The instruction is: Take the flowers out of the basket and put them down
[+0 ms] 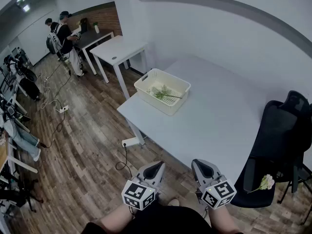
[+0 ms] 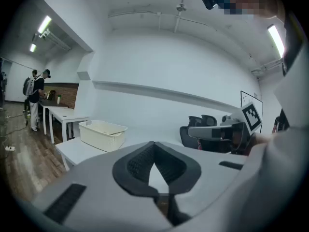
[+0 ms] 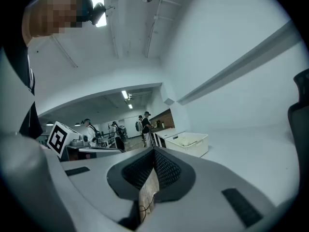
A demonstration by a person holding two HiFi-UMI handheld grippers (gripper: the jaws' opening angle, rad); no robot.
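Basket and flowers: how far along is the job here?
Possibly done: one pink flower lies on the black chair. In hand: nothing; the left gripper and right gripper are shut and empty, short of the table. Left: green stems lie in the basket.

The basket (image 1: 171, 107) is cream plastic, rectangular, with perforated walls and floor. It stands upright and open near the far left corner of the desk (image 1: 219, 126). A leafy green sprig (image 1: 162, 92) with a thin stem lies flat on its floor. A pale pink flower (image 1: 266, 182) on a green stem lies on the black chair seat (image 1: 243, 174), well apart from the basket.
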